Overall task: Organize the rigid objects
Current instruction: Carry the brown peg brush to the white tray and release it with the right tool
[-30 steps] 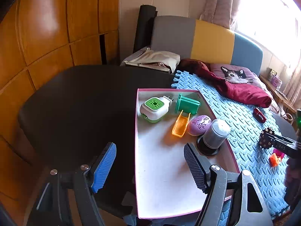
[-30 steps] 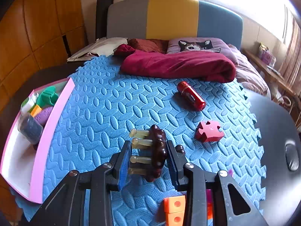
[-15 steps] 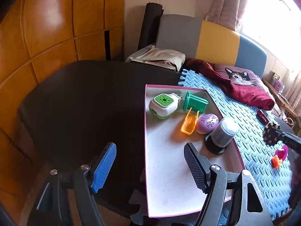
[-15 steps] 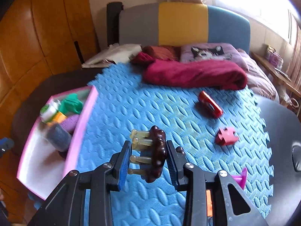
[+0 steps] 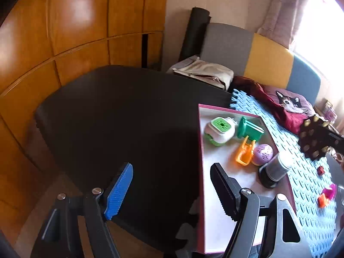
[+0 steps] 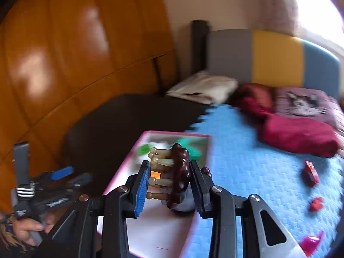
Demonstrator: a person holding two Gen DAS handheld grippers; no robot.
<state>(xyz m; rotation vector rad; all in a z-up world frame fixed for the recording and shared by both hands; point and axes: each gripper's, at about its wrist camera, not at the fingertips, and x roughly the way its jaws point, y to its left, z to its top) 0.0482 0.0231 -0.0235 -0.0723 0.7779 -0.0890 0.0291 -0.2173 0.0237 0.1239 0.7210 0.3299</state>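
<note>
A dark brown massager with beige prongs sits clamped between the pads of my right gripper, which hovers over the pink-rimmed tray. In the left wrist view the same massager hangs in the air at the far right, above the blue mat. The tray holds a green-and-white device, a green piece, an orange piece, a purple egg and a grey cylinder. My left gripper stands open with nothing in it, over the dark table by the tray's left rim.
On the blue foam mat lie a red cylinder, a red puzzle piece and a magenta piece. A maroon cloth and a cat cushion lie at the back. A wooden wall bounds the dark table on the left.
My right gripper has risen and swung left with the massager, from above the blue mat to above the tray. The left gripper has drifted left, so the tray sits further right in its view.
</note>
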